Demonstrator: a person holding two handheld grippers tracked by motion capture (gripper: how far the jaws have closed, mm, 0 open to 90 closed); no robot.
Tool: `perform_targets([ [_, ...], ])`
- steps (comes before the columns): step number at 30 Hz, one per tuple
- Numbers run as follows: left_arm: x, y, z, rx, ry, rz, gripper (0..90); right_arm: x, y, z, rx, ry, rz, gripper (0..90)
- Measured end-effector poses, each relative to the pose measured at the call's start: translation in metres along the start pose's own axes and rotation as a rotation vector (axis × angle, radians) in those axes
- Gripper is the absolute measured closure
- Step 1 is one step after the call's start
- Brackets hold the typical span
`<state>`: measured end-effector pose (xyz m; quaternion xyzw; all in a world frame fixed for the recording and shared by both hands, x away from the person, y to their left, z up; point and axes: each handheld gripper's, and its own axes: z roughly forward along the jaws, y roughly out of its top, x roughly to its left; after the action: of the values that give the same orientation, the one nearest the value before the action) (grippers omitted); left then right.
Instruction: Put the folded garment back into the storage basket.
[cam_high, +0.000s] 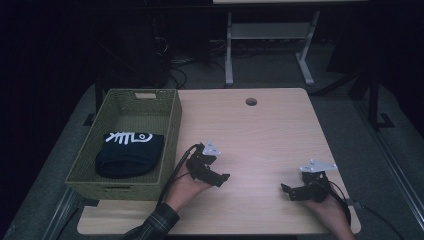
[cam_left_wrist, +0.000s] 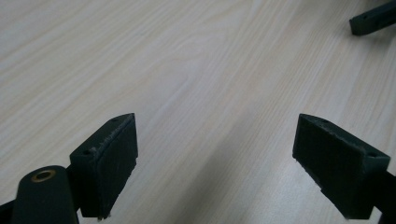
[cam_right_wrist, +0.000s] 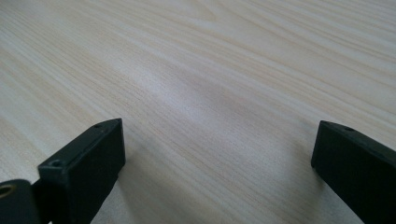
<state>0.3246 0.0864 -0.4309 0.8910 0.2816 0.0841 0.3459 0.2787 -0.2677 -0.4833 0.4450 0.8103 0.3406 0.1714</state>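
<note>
1. While you hold both tools low over the pale wood table (cam_high: 260, 130), your left hand-held gripper (cam_high: 223, 178) sits just right of the green woven basket (cam_high: 172, 125), its jaws pointing toward your right.
2. Your left gripper view shows those two black jaws spread wide with bare wood grain between them; nothing is held. The tip of the other tool pokes in at the upper right corner of that view.
3. Your right hand-held gripper (cam_high: 286, 190) rests near the table's front right corner, well apart from the left one, jaws pointing toward it. Its own view shows the jaws parted wide over bare wood, gripping nothing.
4. Inside the basket, toward its front end, lies a folded dark cloth (cam_high: 130, 155). It carries a white printed mark (cam_high: 129, 137) like a fish skeleton; no letters can be read on it.
5. Your left sleeve (cam_high: 155, 225) is plaid.
</note>
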Motion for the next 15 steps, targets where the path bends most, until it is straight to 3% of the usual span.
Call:
perform_targets([
  [6,0.003,-0.01,0.007,-0.015,0.007,-0.002,13.2,0.0,0.0,0.0,-0.001,0.001,-0.002,2.4],
  [15,0.007,-0.024,0.018,0.005,0.031,0.003,13.1,0.0,0.0,0.0,-0.001,0.001,-0.001,2.3],
])
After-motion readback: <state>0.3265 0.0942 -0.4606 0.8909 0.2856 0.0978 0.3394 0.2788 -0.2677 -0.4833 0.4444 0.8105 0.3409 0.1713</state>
